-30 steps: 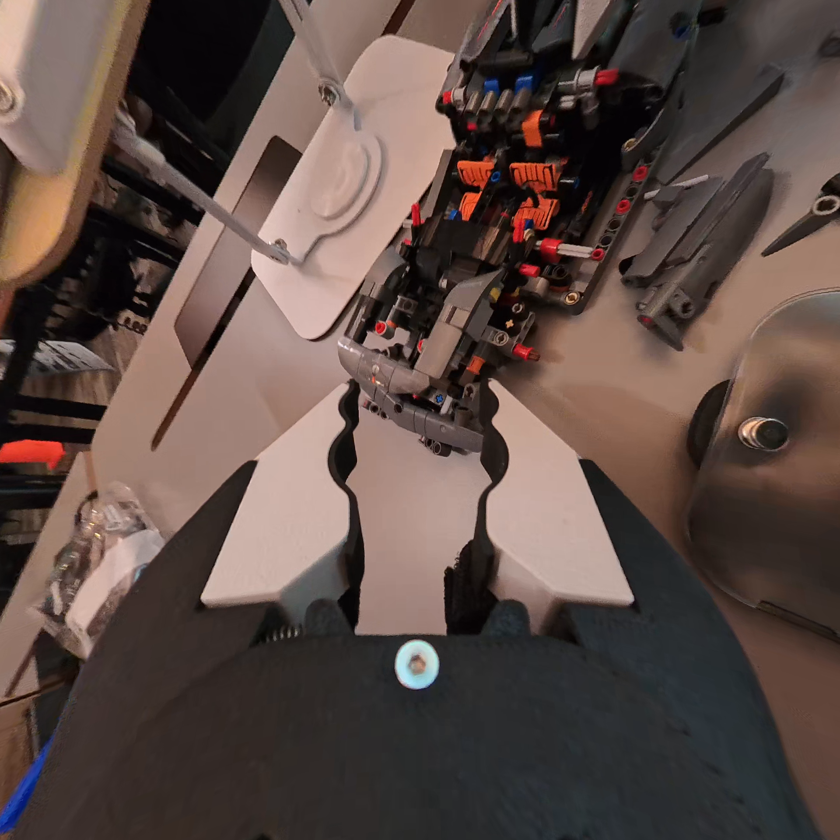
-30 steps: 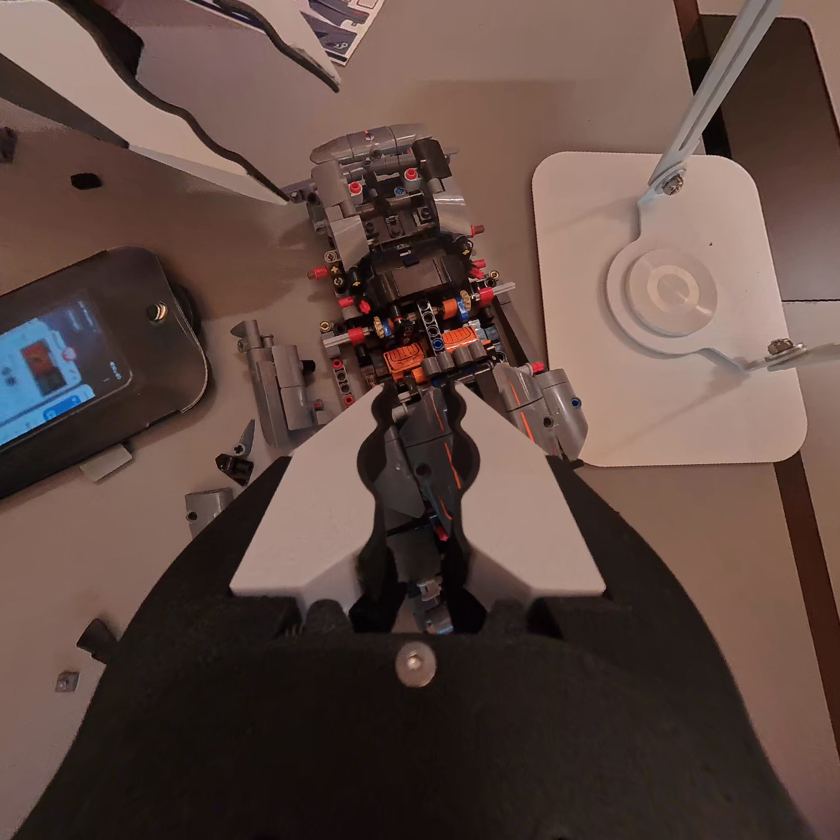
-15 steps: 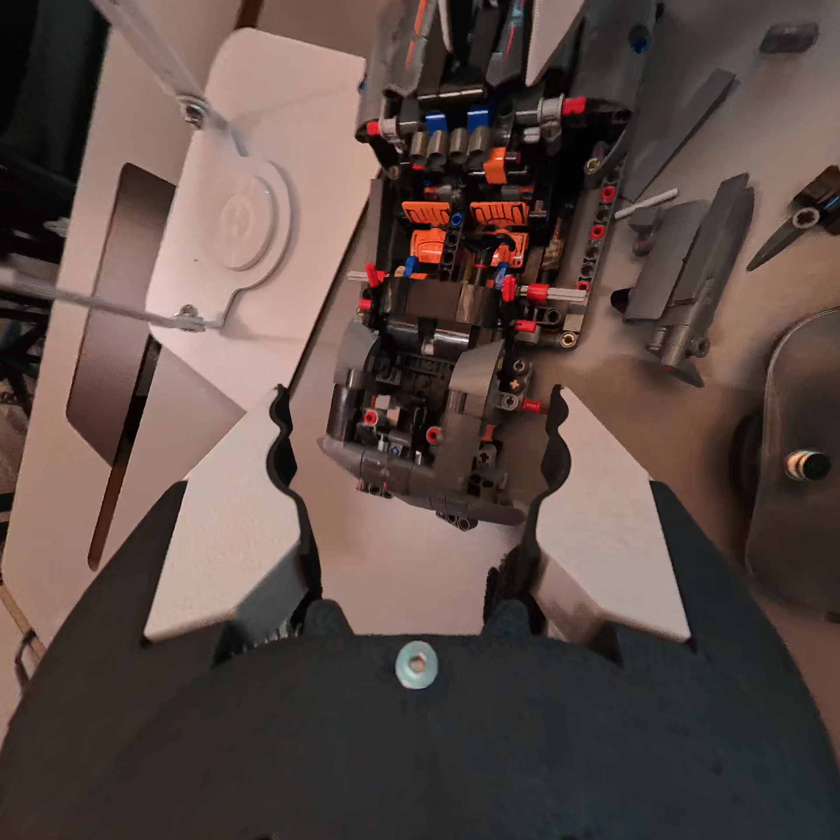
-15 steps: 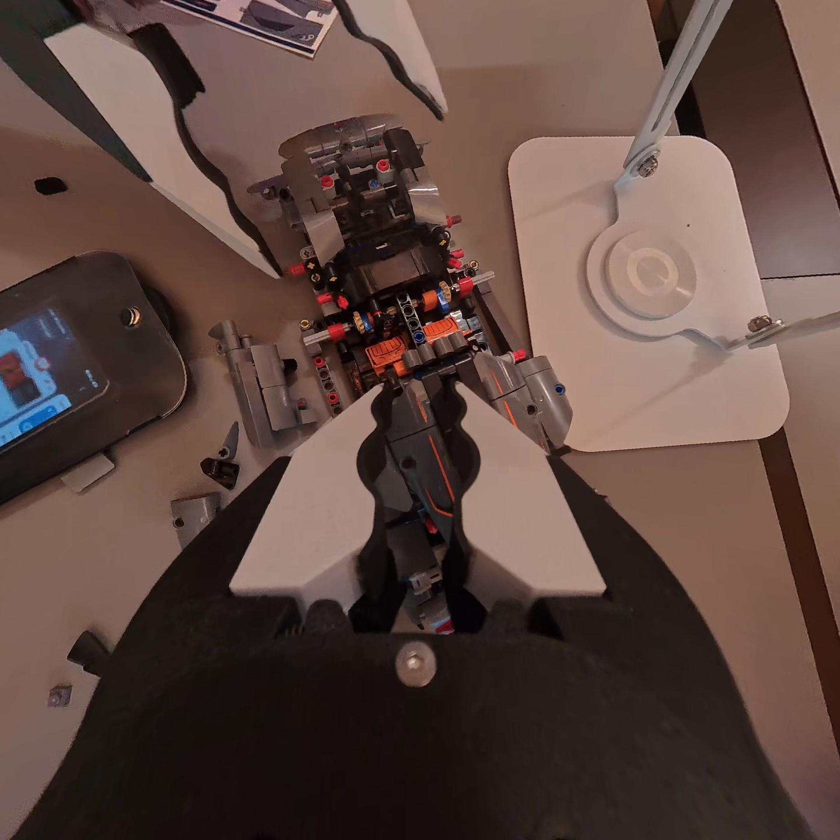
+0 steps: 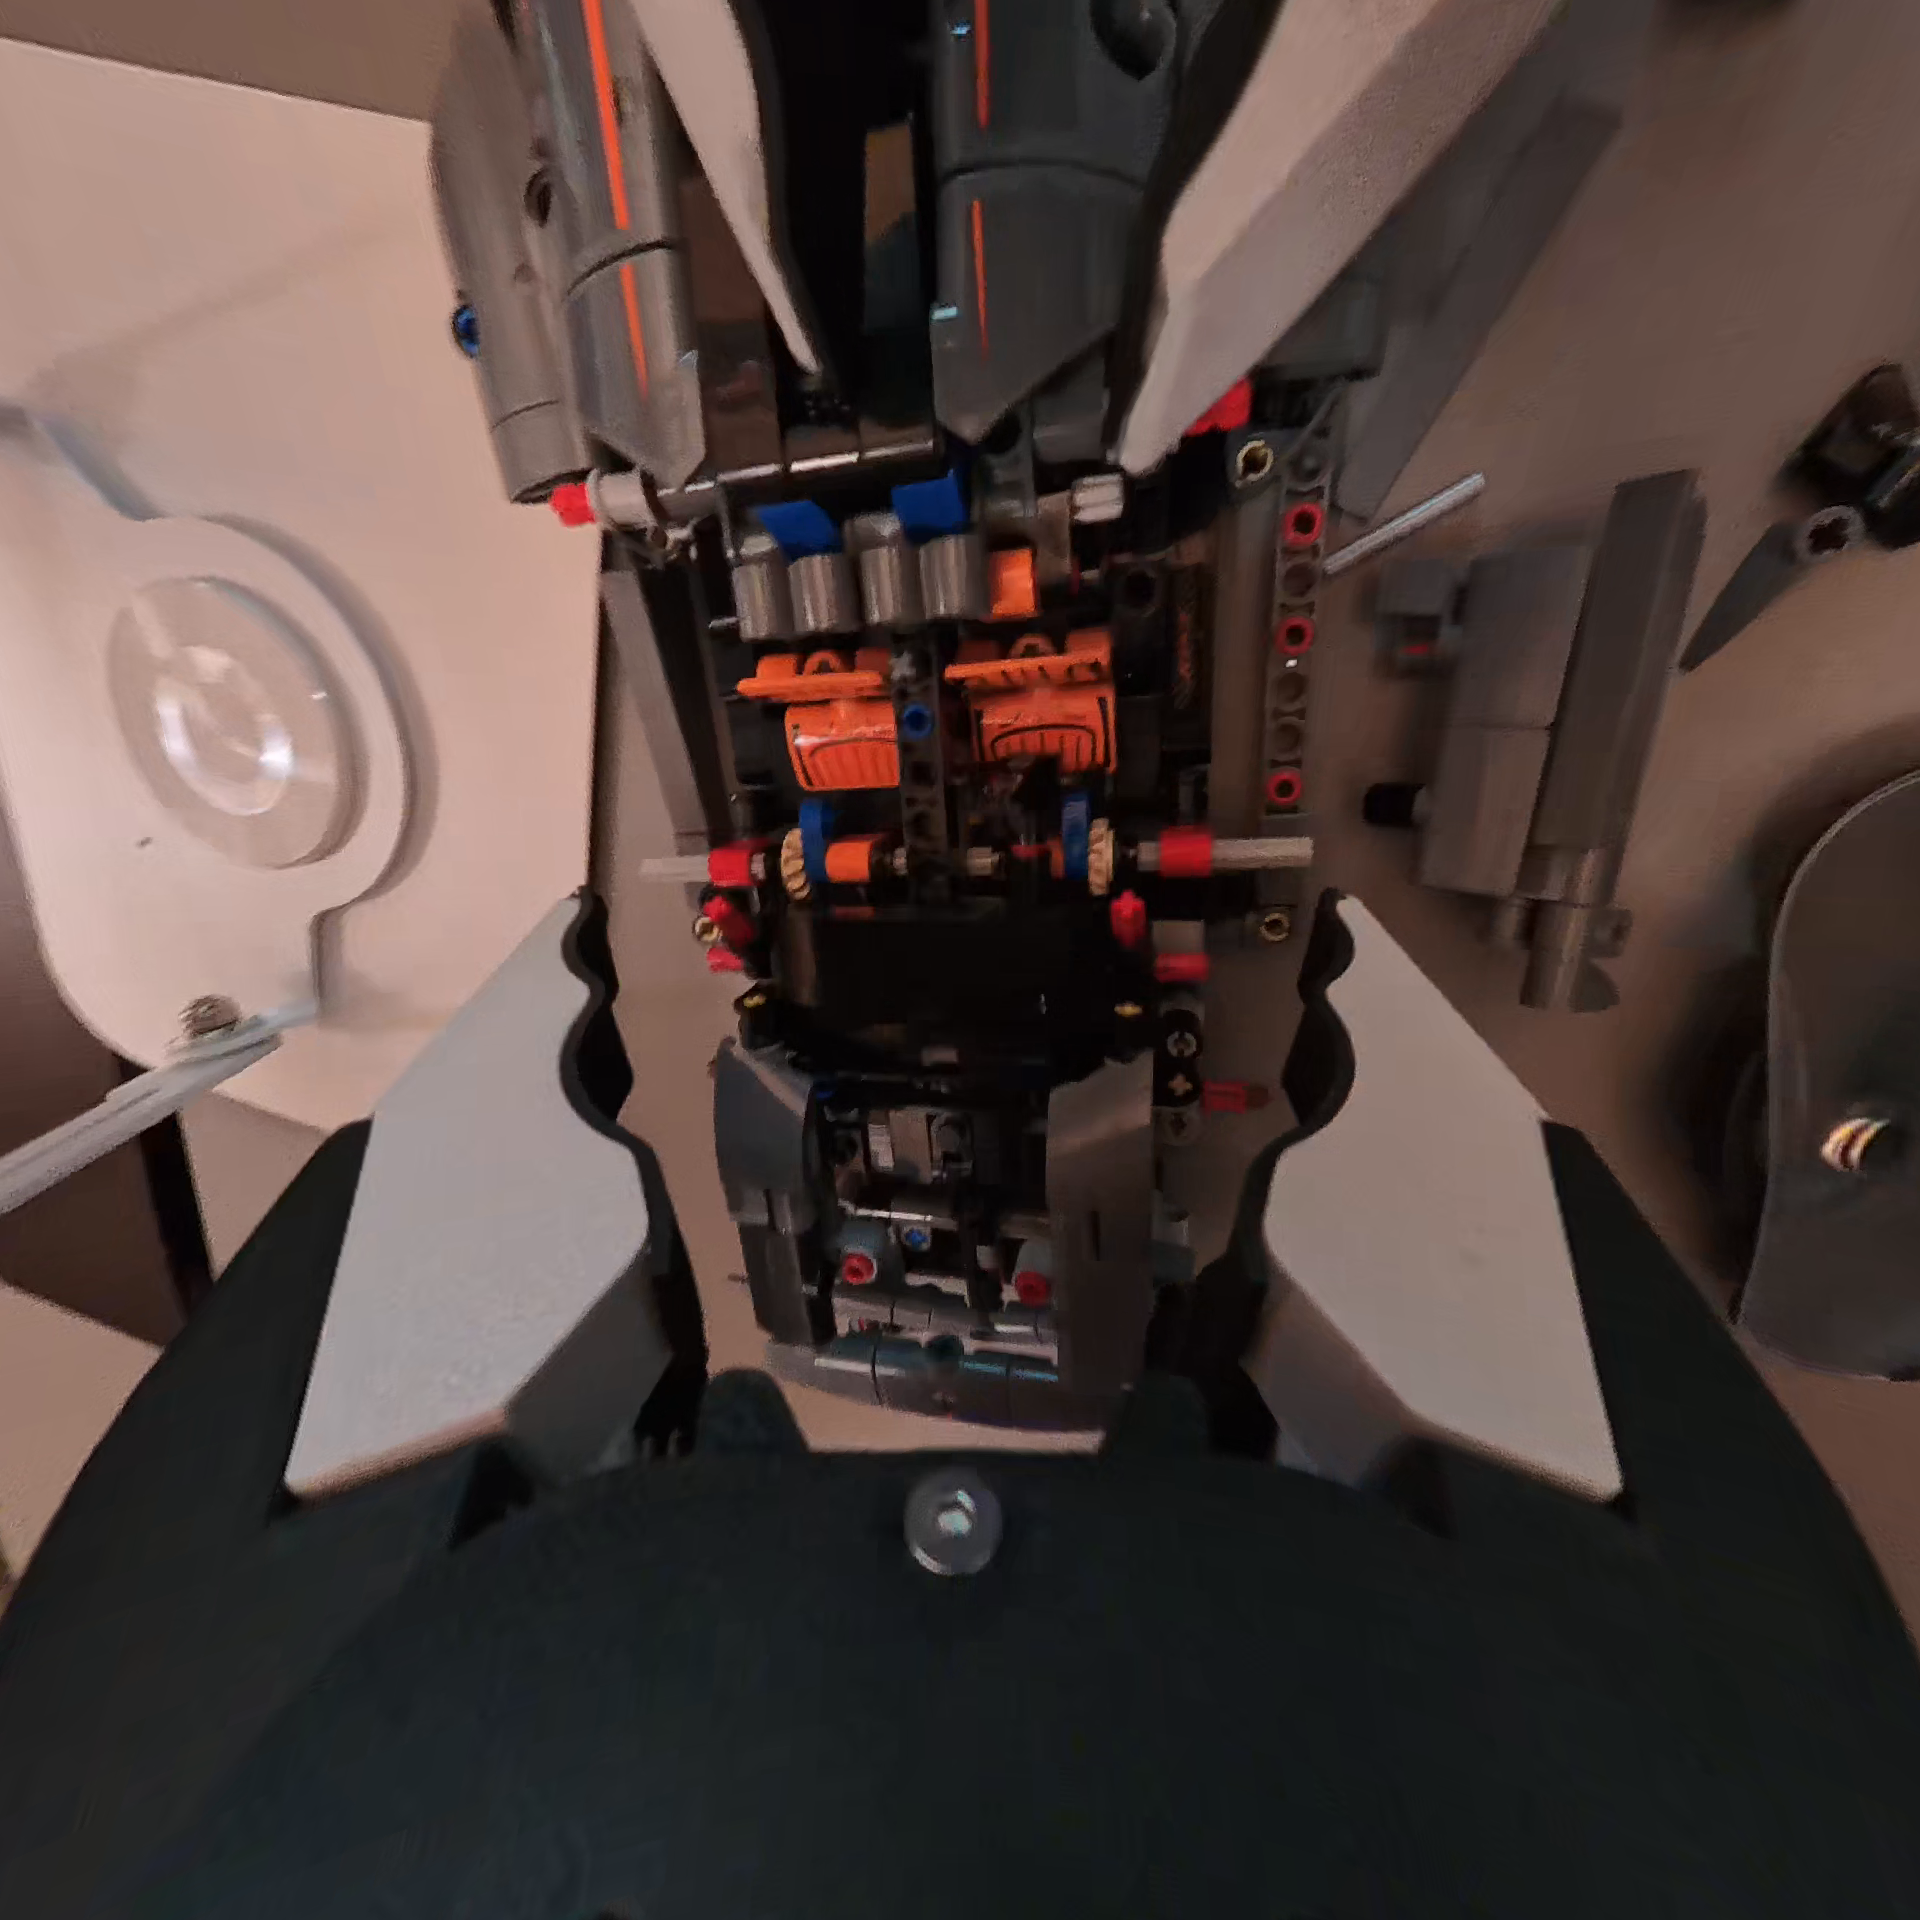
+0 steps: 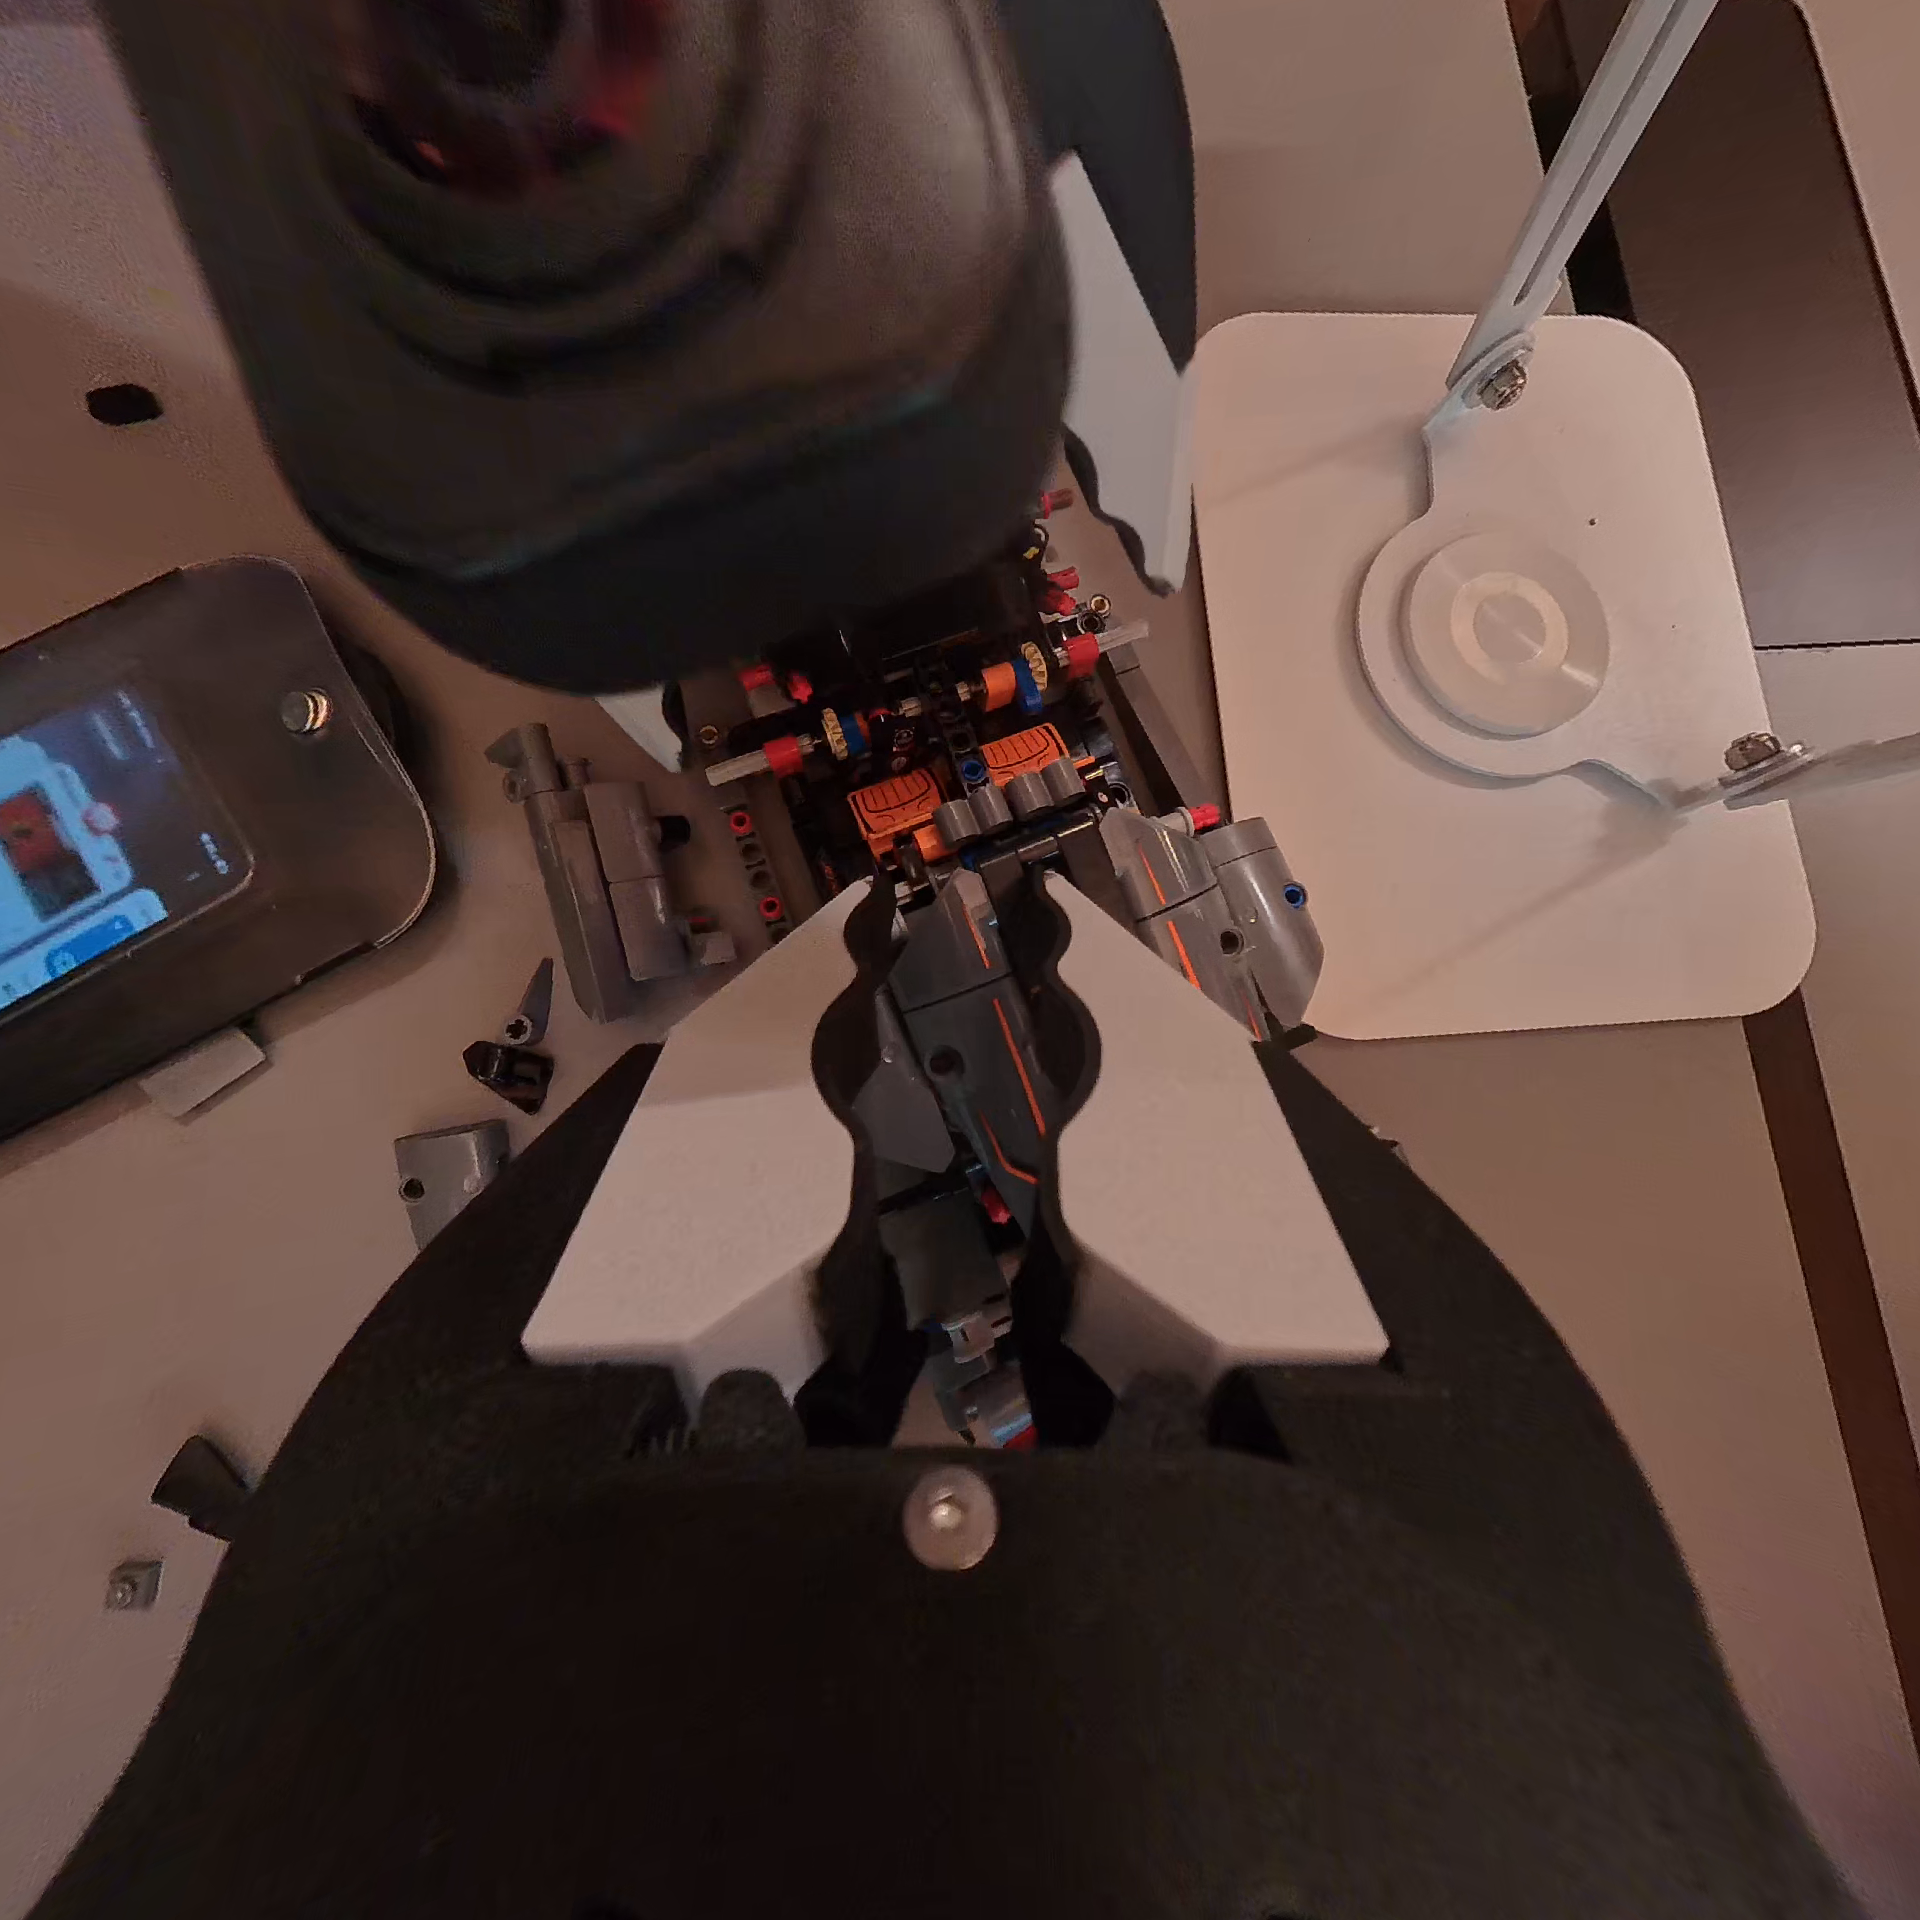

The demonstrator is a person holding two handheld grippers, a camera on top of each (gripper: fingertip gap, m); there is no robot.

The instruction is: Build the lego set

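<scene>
The partly built lego car [image 5: 935,831], dark grey with orange seats and red and blue pins, lies on the table. My left gripper [image 5: 961,925] is open wide and straddles the car's front end, with a small gap on each side. My right gripper [image 6: 956,904] is shut on the dark grey rear panel with an orange stripe [image 6: 966,1029], which sits at the car's rear end [image 6: 935,790]. In the left wrist view that panel [image 5: 1029,260] shows at the top between the right gripper's white fingers [image 5: 1299,229]. In the right wrist view the left gripper's black body [image 6: 623,343] hides the car's front.
A grey lego sub-assembly [image 6: 603,862] lies beside the car; it also shows in the left wrist view [image 5: 1538,790]. Small loose pieces [image 6: 509,1060] lie near it. A phone on a stand [image 6: 156,821] is at the left. A white stand base [image 6: 1507,675] borders the car's other side. The gap from one gripper's tips to the other's is roughly 8 centimetres.
My left gripper has opened wider and moved forward over the car's front, so the car now sits between its fingers. My right gripper keeps its hold on the rear panel.
</scene>
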